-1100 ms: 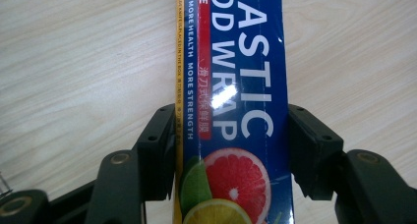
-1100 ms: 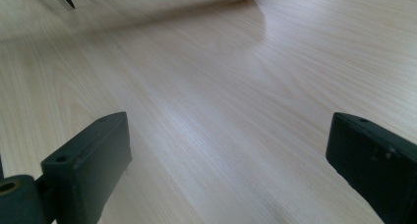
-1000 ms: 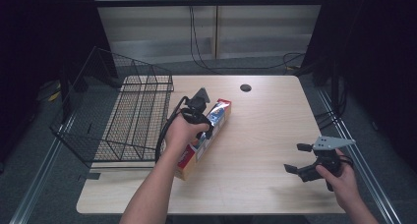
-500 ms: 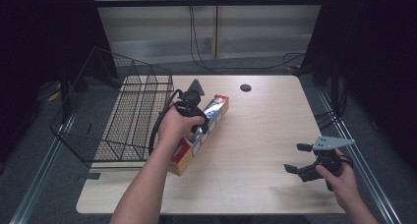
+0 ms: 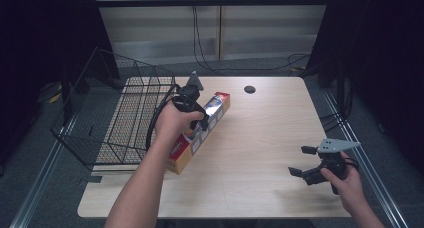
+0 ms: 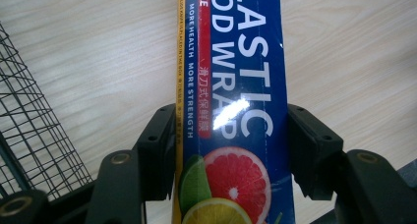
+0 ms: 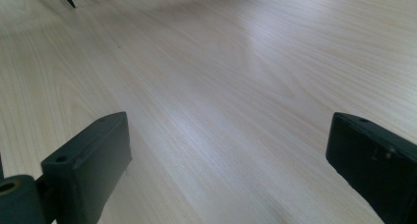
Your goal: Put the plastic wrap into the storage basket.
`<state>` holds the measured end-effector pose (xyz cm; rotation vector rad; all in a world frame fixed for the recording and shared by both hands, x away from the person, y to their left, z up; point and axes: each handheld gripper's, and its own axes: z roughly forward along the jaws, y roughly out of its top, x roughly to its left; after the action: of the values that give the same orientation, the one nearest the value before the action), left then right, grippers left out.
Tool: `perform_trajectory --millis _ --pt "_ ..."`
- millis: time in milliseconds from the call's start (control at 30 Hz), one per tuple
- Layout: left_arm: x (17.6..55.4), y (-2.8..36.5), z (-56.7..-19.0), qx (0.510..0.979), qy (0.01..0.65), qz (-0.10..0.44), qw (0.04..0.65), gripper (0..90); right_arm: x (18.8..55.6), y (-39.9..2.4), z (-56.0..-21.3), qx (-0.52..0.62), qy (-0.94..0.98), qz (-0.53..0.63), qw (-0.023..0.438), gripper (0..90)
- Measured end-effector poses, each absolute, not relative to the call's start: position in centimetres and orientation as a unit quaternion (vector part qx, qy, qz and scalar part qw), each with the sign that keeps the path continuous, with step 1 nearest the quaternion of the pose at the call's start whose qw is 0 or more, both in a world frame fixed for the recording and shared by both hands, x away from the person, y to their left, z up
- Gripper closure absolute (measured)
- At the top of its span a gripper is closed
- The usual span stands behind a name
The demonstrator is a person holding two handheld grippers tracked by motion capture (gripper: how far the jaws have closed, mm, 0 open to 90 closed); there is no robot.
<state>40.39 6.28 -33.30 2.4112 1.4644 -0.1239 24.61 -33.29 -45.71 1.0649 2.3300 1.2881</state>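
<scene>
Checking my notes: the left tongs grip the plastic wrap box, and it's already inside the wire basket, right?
Not quite. The left tongs grip the plastic wrap box, but the high view shows it on the table beside the wire basket, not inside.

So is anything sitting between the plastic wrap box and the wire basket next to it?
Nothing visible: the plastic wrap box, clamped in the left gripper, lies right beside the wire basket, with bare table between them. The basket's near wall would have to be cleared, though.

R gripper (image 7: 228,155) jaws apart over table (image 7: 236,67)
</scene>
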Motion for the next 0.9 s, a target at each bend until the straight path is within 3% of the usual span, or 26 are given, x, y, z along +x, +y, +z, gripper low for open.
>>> perform_trajectory --millis 900 --pt "41.2 8.7 -30.2 0.831 0.533 -0.038 0.154 43.3 24.6 -33.5 -45.6 0.368 0.802 0.450 0.137 2.9"
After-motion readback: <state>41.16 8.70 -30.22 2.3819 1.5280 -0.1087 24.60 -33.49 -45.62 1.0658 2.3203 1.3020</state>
